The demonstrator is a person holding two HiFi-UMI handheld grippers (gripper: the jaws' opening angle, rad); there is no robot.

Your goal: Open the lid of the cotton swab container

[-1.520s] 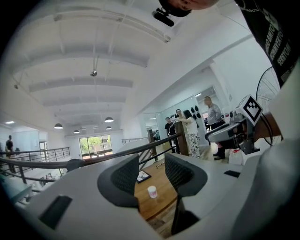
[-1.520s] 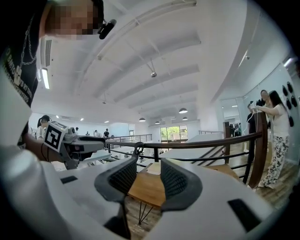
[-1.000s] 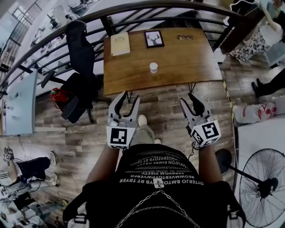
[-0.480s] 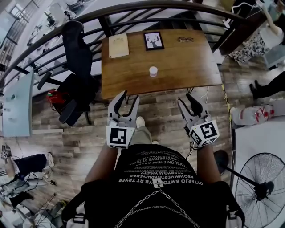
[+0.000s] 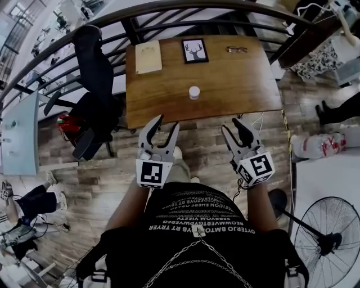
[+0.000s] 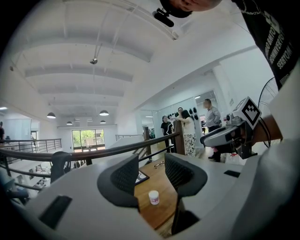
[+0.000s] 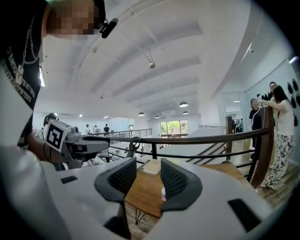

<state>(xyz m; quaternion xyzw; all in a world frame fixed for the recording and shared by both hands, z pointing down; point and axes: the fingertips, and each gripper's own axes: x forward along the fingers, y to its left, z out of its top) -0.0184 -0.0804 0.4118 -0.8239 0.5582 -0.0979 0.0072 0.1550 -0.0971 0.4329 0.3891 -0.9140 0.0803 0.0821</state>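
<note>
A small white cotton swab container (image 5: 194, 92) with its lid on stands upright near the middle of the wooden table (image 5: 236, 84). It also shows between the left jaws, far off, as the container (image 6: 153, 197). In the right gripper view only a sliver of the container (image 7: 163, 194) peeks past the right jaw. My left gripper (image 5: 166, 126) and right gripper (image 5: 235, 126) are both open and hold nothing. They hover over the floor, short of the table's near edge.
On the table's far side lie a framed deer picture (image 5: 194, 50), a tan notebook (image 5: 148, 57) and a pair of glasses (image 5: 237, 49). A black office chair (image 5: 93, 84) stands left of the table. A railing (image 5: 169, 11) runs behind it; a fan (image 5: 326, 239) stands at the lower right.
The table and container have shifted slightly in the head view as the person moved. Both grippers stayed open, level and in nearly the same place.
</note>
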